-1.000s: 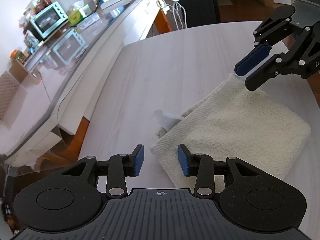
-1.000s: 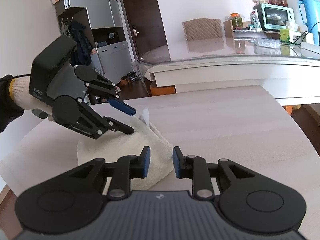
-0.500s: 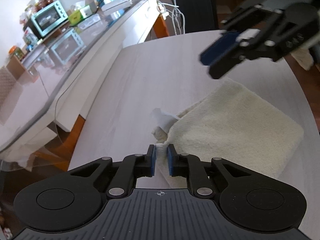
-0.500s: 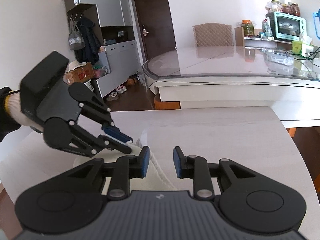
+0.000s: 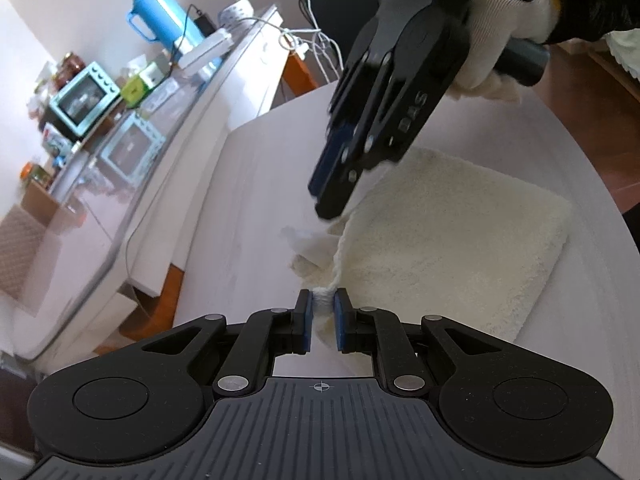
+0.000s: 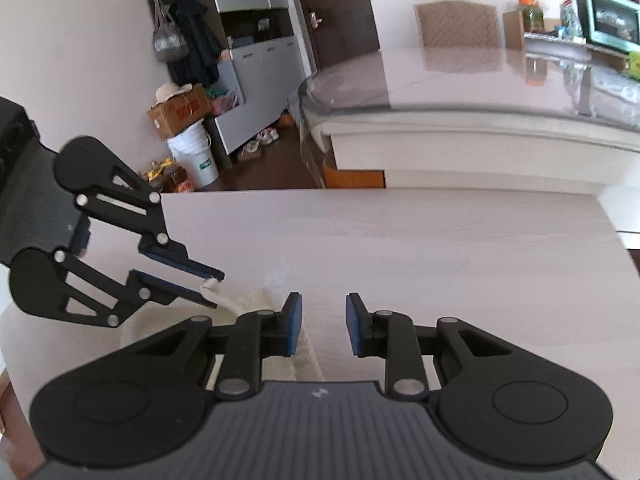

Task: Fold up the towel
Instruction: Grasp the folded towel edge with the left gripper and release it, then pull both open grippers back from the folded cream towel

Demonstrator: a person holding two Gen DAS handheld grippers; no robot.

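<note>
On the desk (image 5: 256,184): one towel (image 5: 460,248), cream, folded, lying right of and ahead of the left gripper (image 5: 322,314). Left jaws have just closed, pinching its near corner. Right gripper (image 6: 322,322): jaws part-open, empty, just above the far-left edge. Two grippers; left nearer. One white tag (image 5: 308,240) beside the corner.

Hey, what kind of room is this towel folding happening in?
Most likely a lived-in home dining area: a small teal toaster oven and blue thermos jug stand on a glass-topped table, and coats hang by a door with shoes on the floor.
</note>
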